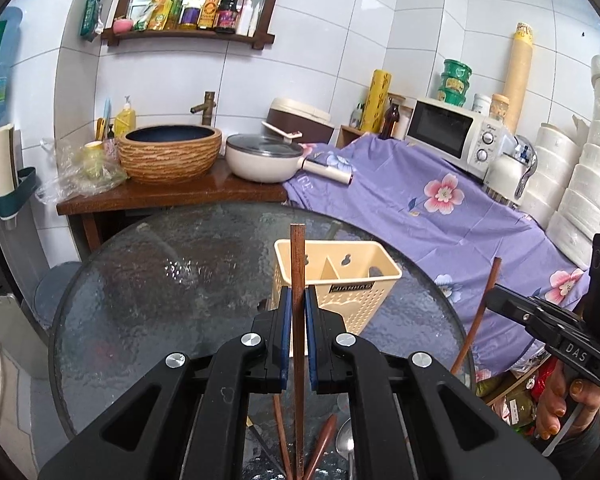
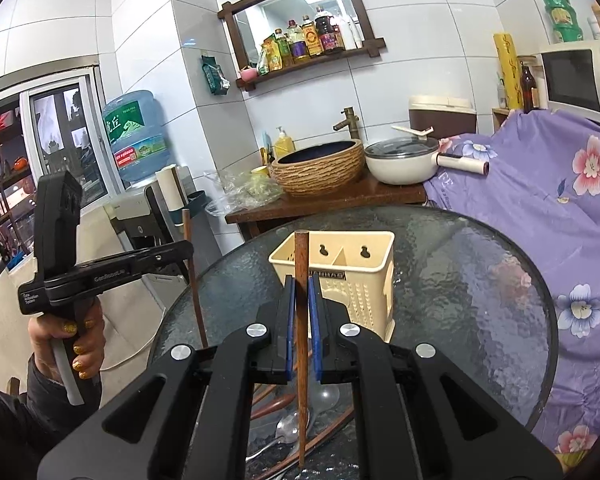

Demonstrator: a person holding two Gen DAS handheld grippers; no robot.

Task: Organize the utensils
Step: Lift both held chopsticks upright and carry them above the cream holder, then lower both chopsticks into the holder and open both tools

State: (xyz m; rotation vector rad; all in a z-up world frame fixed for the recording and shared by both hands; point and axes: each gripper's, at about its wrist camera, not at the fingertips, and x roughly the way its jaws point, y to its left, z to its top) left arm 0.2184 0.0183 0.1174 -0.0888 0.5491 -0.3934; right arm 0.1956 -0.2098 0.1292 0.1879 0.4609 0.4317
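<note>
Chopstick (image 1: 298, 320) upright, pinched in left gripper (image 1: 299, 320); right gripper (image 2: 302, 312) pinches another chopstick (image 2: 301, 320). Spoons (image 2: 296, 428) under it show clearest from right wrist. Beyond, cream holder (image 1: 348, 280) on glass table (image 1: 160, 300).

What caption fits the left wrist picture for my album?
Left gripper clamps an upright chopstick before the cream holder on the glass table.

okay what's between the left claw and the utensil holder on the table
Only bare glass table. In the left wrist view the left claw, shut on a chopstick, hovers just before the utensil holder.
</note>
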